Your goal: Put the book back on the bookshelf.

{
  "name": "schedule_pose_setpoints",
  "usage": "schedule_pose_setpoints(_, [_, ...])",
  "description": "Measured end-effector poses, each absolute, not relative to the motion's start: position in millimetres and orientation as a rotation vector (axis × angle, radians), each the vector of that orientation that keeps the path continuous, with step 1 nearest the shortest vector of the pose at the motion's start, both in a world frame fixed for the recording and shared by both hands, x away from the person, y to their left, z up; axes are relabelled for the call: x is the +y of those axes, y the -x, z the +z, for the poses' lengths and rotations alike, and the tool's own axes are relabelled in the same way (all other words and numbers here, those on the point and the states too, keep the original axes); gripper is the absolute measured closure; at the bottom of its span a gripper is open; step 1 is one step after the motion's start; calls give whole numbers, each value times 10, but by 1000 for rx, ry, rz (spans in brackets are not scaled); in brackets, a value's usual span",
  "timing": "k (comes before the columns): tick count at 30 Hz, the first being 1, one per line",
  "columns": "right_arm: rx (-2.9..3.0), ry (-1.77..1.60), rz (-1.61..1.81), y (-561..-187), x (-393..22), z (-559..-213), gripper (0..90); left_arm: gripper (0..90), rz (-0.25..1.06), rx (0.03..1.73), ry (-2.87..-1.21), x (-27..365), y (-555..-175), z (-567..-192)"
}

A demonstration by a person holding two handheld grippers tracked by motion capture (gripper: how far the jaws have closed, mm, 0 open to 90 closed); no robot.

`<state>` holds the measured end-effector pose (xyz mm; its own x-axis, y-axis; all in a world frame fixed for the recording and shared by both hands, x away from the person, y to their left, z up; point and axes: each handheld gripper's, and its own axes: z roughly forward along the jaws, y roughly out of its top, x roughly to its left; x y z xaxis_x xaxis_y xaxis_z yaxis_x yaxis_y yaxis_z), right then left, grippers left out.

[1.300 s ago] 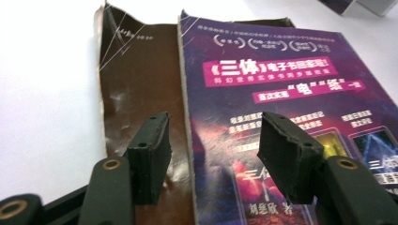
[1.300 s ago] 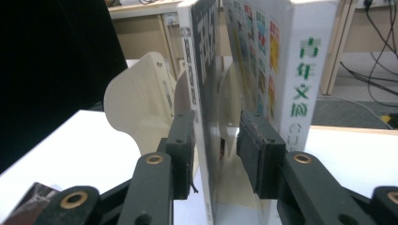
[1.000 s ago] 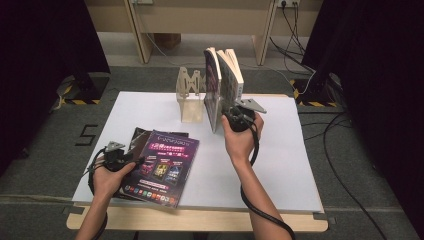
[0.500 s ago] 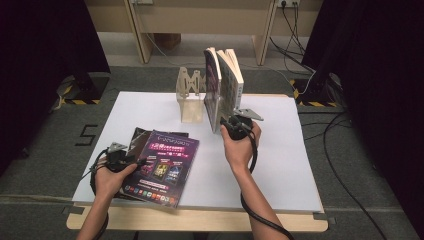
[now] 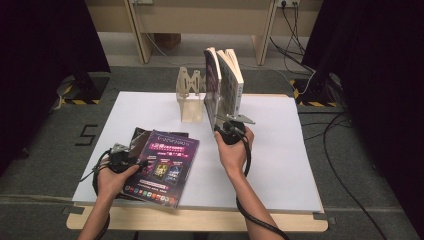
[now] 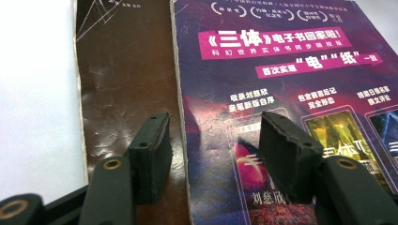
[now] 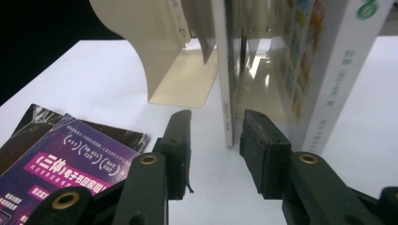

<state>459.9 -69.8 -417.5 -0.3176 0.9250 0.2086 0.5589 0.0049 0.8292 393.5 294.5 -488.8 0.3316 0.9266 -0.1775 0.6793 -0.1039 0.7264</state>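
A thin purple book [image 5: 211, 85] stands upright in a cream bookend rack [image 5: 190, 97], beside a thicker white-spined book [image 5: 232, 80]. My right gripper [image 5: 226, 127] sits low at the thin book's near bottom corner. In the right gripper view the thin book's edge [image 7: 226, 70] runs between the jaws of this gripper [image 7: 218, 119]; they have just been opening and stand open, with a gap on each side. My left gripper [image 5: 122, 152] hovers open over a flat purple book [image 5: 162, 167] lying on a dark book [image 5: 137, 136]. Its jaws [image 6: 216, 124] straddle the purple cover's left edge [image 6: 281, 70].
A white sheet [image 5: 280, 150] covers the wooden table. The white-spined book [image 7: 338, 70] stands close to the right jaw. The rack's curved foot [image 7: 173, 61] lies left of the thin book. Cables trail from both hands toward the near edge.
My right hand has sunk along the upright thin book toward the table, and its jaws have widened around the book's edge. The left hand and the flat books have not moved.
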Motion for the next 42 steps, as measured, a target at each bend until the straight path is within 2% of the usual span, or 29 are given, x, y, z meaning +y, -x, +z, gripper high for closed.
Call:
schedule_pose_setpoints(31, [2080, -1614, 1202, -4715, -258, -4609, 598, 442, 401, 1403, -1864, 2904, -3933, -4896])
schedule_pose_setpoints(42, [2124, -1621, 1179, -4752, -146, -4663, 594, 464, 398, 1406, -1865, 2904, -3926, -4889])
